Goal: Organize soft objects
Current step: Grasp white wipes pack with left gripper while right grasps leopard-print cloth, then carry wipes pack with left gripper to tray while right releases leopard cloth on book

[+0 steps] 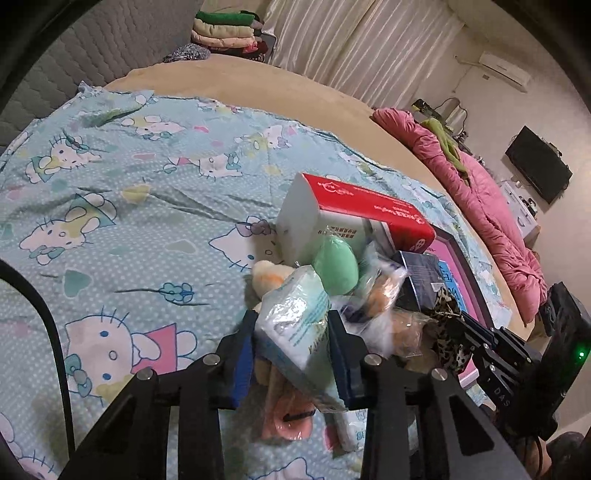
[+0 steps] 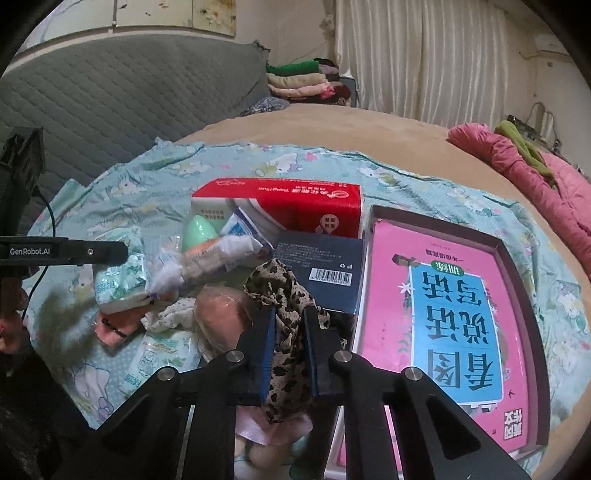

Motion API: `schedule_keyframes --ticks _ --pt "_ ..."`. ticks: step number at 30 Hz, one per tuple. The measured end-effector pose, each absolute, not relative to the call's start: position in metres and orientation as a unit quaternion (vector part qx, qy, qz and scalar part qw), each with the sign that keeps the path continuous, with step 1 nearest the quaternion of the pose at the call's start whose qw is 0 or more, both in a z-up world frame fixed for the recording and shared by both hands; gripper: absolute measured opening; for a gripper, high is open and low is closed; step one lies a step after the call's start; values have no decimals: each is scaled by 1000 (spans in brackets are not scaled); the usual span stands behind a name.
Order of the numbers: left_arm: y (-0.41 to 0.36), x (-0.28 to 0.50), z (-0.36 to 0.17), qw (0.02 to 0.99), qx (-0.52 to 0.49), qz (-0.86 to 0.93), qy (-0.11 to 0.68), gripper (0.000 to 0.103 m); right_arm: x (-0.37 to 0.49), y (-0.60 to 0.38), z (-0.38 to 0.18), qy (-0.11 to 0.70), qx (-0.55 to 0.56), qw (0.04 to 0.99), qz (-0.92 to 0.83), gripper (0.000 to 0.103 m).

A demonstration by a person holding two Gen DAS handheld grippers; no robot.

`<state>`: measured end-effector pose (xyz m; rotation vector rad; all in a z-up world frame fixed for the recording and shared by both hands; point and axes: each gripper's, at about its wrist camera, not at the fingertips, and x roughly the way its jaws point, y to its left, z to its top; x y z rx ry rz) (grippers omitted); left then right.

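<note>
A pile of soft things lies on the Hello Kitty sheet (image 1: 110, 206). My left gripper (image 1: 291, 343) is shut on a pale green tissue pack (image 1: 295, 325), also seen in the right wrist view (image 2: 122, 280). My right gripper (image 2: 290, 336) is shut on a leopard-print cloth (image 2: 284, 295), which also shows in the left wrist view (image 1: 448, 325). Around them lie a green egg-shaped sponge (image 1: 334, 264), a plush toy (image 1: 269, 277), bagged items (image 2: 221, 251), another tissue pack (image 2: 162, 354) and a pink cloth (image 2: 114, 325).
A red and white tissue box (image 2: 295, 206) and a dark blue box (image 2: 321, 266) lie behind the pile. A tray holding a pink book (image 2: 450, 314) lies to the right. A pink quilt (image 1: 480, 206) is at the bed's far edge; folded clothes (image 1: 225, 31) stack by the headboard.
</note>
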<state>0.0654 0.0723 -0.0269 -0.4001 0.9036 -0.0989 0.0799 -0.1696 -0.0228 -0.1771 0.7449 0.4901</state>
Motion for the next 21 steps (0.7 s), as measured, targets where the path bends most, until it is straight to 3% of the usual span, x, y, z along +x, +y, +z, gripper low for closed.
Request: schedule_keyframes --ticks 21 --pt "55 45 14 901 -159 -48 401 36 71 -182 6 307 -59 920 235 11"
